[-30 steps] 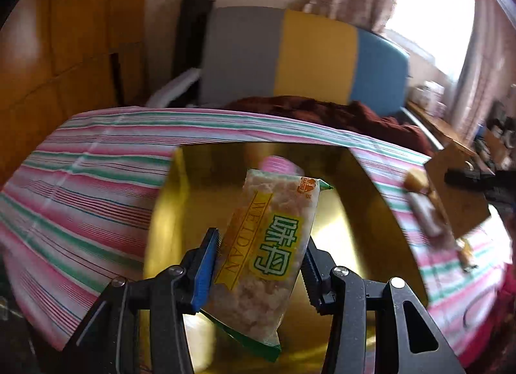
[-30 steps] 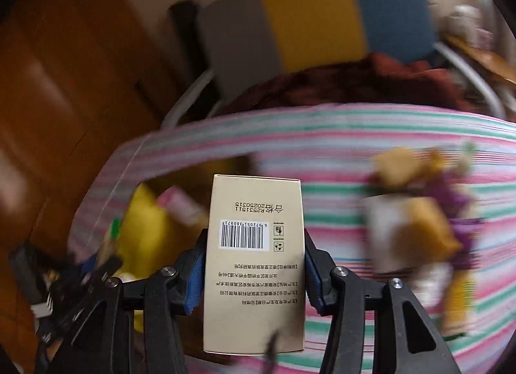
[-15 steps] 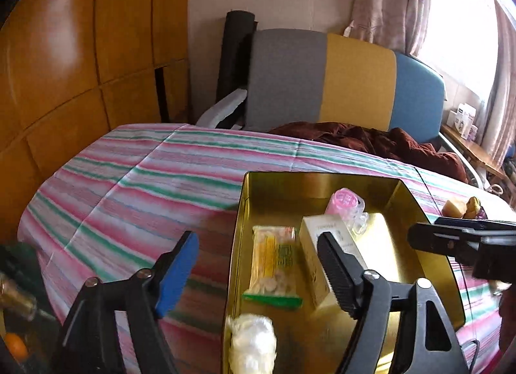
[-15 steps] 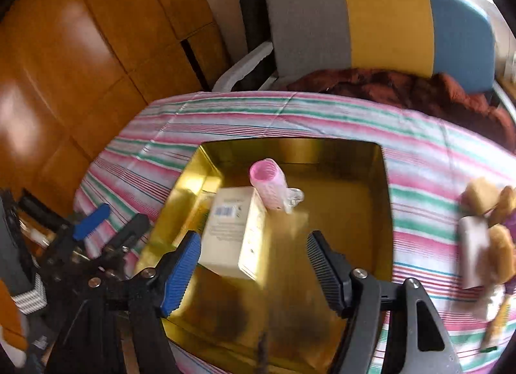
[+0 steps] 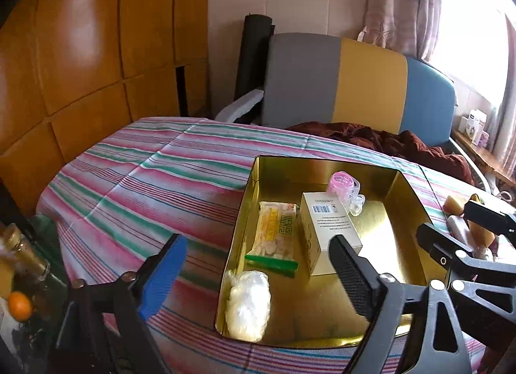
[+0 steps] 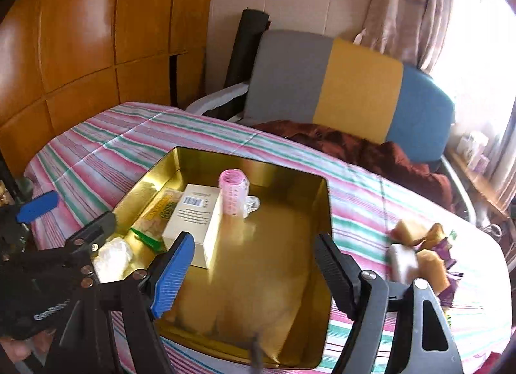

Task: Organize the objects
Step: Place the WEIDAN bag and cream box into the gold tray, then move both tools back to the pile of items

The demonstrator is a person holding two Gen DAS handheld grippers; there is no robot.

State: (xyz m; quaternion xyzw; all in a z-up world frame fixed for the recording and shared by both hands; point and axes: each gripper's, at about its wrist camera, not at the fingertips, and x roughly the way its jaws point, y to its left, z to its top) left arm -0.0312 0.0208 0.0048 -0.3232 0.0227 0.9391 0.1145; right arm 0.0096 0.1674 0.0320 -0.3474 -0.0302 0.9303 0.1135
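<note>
Four items lay in the gold tray (image 5: 409, 187); the loose snacks (image 6: 419, 251) waited on the bench beside it. Both grippers' jaws were opening, empty. Risk: the right gripper (image 6: 254, 270) clipping the tray wall when reaching across.

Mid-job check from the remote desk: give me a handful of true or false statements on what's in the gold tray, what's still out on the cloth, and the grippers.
1. The beige box lies inside the gold tray. True.
2. The left gripper holds the snack packet. False: its jaws are opening with nothing between them, and the packet lies in the tray.
3. The pink roller is out on the striped cloth. False: it is in the tray, beside the box.
4. A few yellow and purple items sit on the cloth outside the tray. True.
5. The right gripper grips the box. False: its jaws are opening, empty, and the box lies in the tray.
6. A white wad lies in the tray's near corner. True.
</note>
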